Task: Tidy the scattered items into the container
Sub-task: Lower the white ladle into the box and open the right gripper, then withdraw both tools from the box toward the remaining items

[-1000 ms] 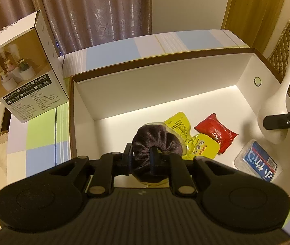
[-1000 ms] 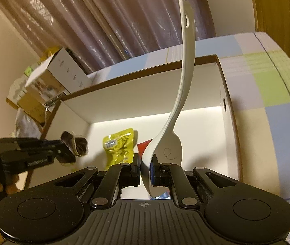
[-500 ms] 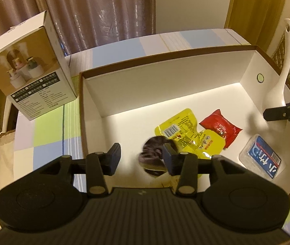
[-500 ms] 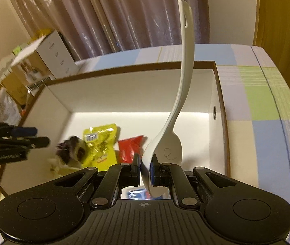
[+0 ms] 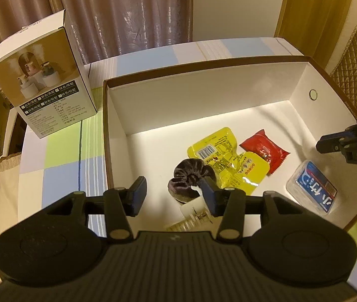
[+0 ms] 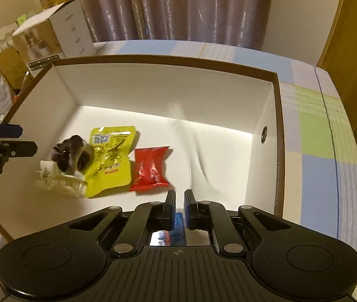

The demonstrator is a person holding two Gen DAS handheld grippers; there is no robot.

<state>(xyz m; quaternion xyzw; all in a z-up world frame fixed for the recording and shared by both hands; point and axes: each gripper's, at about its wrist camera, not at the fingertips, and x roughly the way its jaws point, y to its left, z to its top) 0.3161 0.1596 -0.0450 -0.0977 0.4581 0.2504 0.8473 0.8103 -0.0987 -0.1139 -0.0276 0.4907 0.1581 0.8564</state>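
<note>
Showing the release step of the tidying task: the left hand-held gripper (image 5: 172, 196) hangs over the near left part of the white cardboard container with a brown rim (image 5: 203, 100), and its jaws are opening. The dark brown velvet scrunchie (image 5: 191, 176) lies on the container floor just beyond the fingertips. No pad presses on it, so it reads as already delivered. It rests partly on a pale, ridged plastic item (image 5: 196, 211) and touches the yellow foil sachet (image 5: 226, 161) to its right. Further right lie a red sealed snack wrapper (image 5: 264, 148) and, near the right wall, a clear plastic pack with a blue label (image 5: 311, 188).

The right hand-held gripper (image 6: 179, 201) is poised over the near right part of the container. Its jaws are drawn together with only a narrow slit between them and nothing held. A pale smeared streak crosses the white floor ahead of it, too blurred to identify.

On the bench (image 5: 60, 156), covered in a pastel checked cloth, only an upright printed product carton (image 5: 45, 88) stands outside the container, beyond its left wall.

Judged from this layout, the task is far along. The next move calls for lifting both hand-held grippers clear of the walls without dragging the scrunchie, then scanning the bench for any remaining loose item.
</note>
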